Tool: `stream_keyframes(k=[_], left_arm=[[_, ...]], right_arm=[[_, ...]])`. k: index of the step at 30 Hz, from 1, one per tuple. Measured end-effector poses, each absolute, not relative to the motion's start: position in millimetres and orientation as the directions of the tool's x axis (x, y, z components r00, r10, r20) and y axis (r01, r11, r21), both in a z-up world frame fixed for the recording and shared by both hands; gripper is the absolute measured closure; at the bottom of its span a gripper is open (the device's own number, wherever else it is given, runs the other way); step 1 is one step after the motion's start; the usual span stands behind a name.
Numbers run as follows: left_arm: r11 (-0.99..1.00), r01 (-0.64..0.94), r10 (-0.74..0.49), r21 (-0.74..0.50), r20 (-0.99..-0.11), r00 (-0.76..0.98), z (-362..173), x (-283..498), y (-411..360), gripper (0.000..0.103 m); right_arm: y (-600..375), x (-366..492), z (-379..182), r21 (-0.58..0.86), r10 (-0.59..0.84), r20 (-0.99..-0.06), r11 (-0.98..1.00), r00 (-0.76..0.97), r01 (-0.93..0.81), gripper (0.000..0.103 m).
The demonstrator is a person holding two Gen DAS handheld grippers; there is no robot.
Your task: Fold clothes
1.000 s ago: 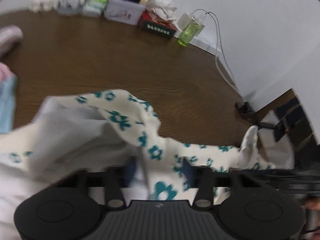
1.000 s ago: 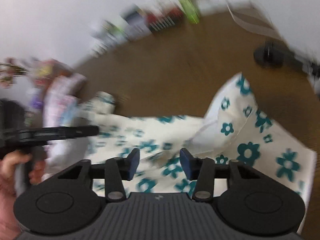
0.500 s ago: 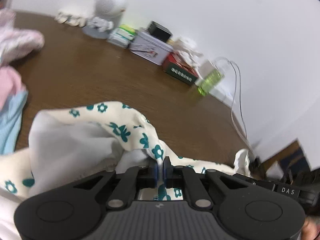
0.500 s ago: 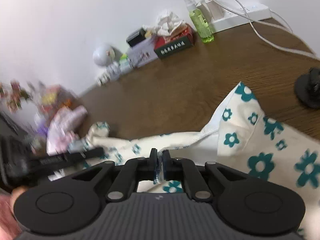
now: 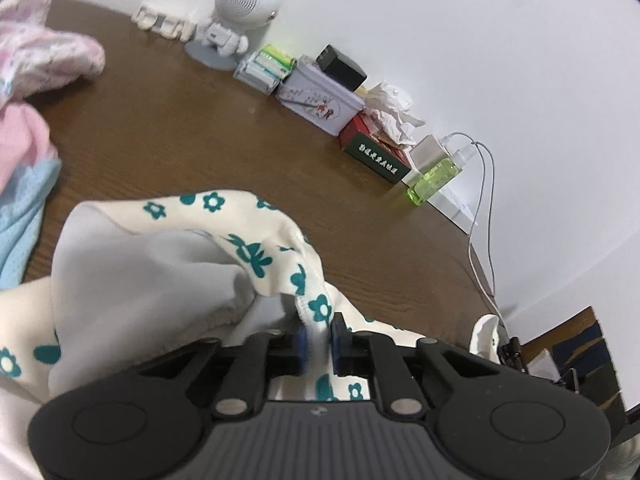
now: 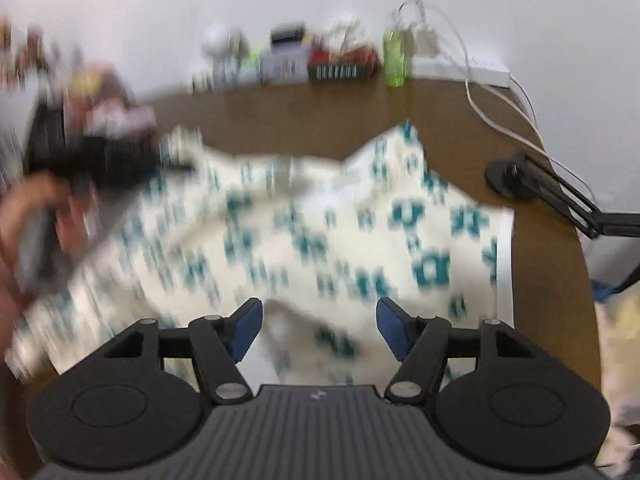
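A cream garment with teal flowers (image 5: 248,252) lies crumpled on the brown table (image 5: 180,132), its pale inside showing. My left gripper (image 5: 319,346) is shut on a hem of this garment, lifting a fold. In the blurred right wrist view the same garment (image 6: 304,232) spreads across the table. My right gripper (image 6: 319,330) is open and empty just above its near edge. The left gripper and the hand holding it (image 6: 80,176) show at the left there.
Pink and blue clothes (image 5: 24,128) lie at the left. Along the back wall stand a white speaker figure (image 5: 236,20), boxes (image 5: 320,96), a green bottle (image 5: 432,180) and a power strip with cables (image 6: 464,68). A black stand (image 6: 520,176) sits at the right edge.
My right gripper has let go of the garment and opened, pulling back and up. My left gripper stays shut on the hem and has lifted it slightly.
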State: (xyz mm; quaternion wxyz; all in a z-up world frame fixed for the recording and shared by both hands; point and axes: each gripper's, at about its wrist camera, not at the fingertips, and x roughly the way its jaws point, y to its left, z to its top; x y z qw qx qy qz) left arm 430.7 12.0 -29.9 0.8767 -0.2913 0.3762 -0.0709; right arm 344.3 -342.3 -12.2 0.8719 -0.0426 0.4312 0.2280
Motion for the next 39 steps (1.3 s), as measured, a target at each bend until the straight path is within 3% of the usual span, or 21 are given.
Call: stream_keyframes(k=[1,2,3,8,10,11,12,13,15,16,19,21,26,27,28,29,30,31,36,39], left_arm=[[0.824,-0.099,-0.334,-0.558,-0.619,0.711,-30,430,11,0.098],[0.827,-0.104,-0.324,-0.552,-0.62,0.714,-30,429,10,0.098],[0.828,-0.108,-0.317,-0.55,-0.62,0.718,-29,428,11,0.099],[0.82,-0.136,-0.302,-0.555,-0.623,0.722,-31,428,15,0.099],[0.813,-0.133,-0.316,-0.567,-0.62,0.718,-31,430,15,0.098],[0.806,-0.133,-0.325,-0.577,-0.619,0.715,-32,430,15,0.098],[0.799,-0.138,-0.33,-0.585,-0.62,0.712,-32,429,16,0.097],[0.795,-0.141,-0.334,-0.59,-0.62,0.71,-32,429,18,0.096],[0.784,-0.144,-0.346,-0.604,-0.618,0.706,-32,428,21,0.093],[0.777,-0.144,-0.355,-0.613,-0.616,0.704,-33,428,23,0.091],[0.761,-0.131,-0.382,-0.635,-0.603,0.7,-31,428,27,0.077],[0.772,-0.115,-0.384,-0.625,-0.603,0.699,-29,430,25,0.075],[0.786,-0.092,-0.385,-0.611,-0.602,0.7,-29,432,18,0.078],[0.793,-0.09,-0.383,-0.603,-0.608,0.696,-30,432,17,0.087],[0.799,-0.089,-0.381,-0.594,-0.616,0.69,-30,432,16,0.097],[0.801,-0.088,-0.381,-0.592,-0.617,0.689,-32,432,17,0.098],[0.8,-0.087,-0.382,-0.593,-0.616,0.689,-33,432,18,0.098],[0.8,-0.085,-0.384,-0.594,-0.615,0.689,-34,431,19,0.098],[0.787,-0.074,-0.391,-0.612,-0.589,0.707,-37,433,19,0.099],[0.778,-0.088,-0.38,-0.622,-0.578,0.722,-41,437,17,0.098]], right_arm=[[-340,341,-16,0.091,0.342,-0.768,0.895,0.541,-0.438,0.049],[-342,338,-15,0.065,0.322,-0.762,0.902,0.562,-0.427,0.075],[-344,338,-12,0.05,0.298,-0.761,0.912,0.576,-0.406,0.096],[-383,334,6,0.09,0.279,-0.746,0.942,0.605,-0.323,0.096],[-394,332,5,0.162,0.336,-0.744,0.93,0.578,-0.331,0.093],[-398,331,5,0.214,0.383,-0.737,0.914,0.557,-0.345,0.088],[-401,331,6,0.263,0.424,-0.719,0.899,0.551,-0.35,0.075],[-406,331,10,0.309,0.458,-0.688,0.886,0.563,-0.345,0.055],[-416,337,20,0.372,0.488,-0.624,0.872,0.61,-0.318,0.041],[-420,343,24,0.385,0.48,-0.602,0.874,0.638,-0.296,0.041],[-416,370,31,0.365,0.431,-0.614,0.898,0.661,-0.247,0.049],[-398,391,30,0.4,0.488,-0.622,0.87,0.612,-0.288,0.056],[-317,447,14,0.442,0.561,-0.706,0.826,0.432,-0.35,0.056],[-305,459,6,0.443,0.543,-0.736,0.838,0.405,-0.319,0.057],[-298,471,-4,0.454,0.531,-0.758,0.846,0.379,-0.279,0.061],[-294,480,-11,0.481,0.537,-0.764,0.844,0.358,-0.238,0.07],[-296,485,-13,0.507,0.549,-0.753,0.835,0.362,-0.212,0.096],[-299,487,-12,0.528,0.56,-0.737,0.826,0.378,-0.196,0.099],[-316,488,-7,0.596,0.606,-0.623,0.777,0.495,-0.201,0.099],[-309,489,-21,0.534,0.569,-0.629,0.811,0.53,-0.238,0.098]])
